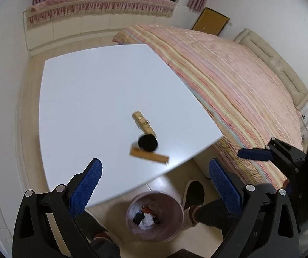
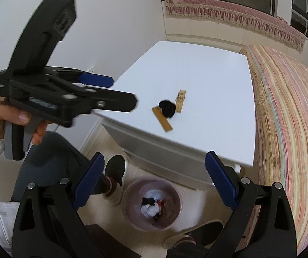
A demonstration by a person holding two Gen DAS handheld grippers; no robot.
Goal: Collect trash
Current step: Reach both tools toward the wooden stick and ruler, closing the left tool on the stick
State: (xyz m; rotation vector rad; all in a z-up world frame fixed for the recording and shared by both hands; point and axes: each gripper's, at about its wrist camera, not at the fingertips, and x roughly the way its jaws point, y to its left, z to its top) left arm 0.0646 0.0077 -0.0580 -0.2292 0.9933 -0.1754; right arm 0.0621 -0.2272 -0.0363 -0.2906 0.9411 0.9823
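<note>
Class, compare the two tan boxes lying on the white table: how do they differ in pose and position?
The flat box lies nearest the table's front edge, set crosswise, while the carton sits farther back, pointing away from that edge. The flat box looks thin and plain; the carton looks thicker, with printed marks. Both are tan, lie flat and sit against the black round thing between them.
</note>
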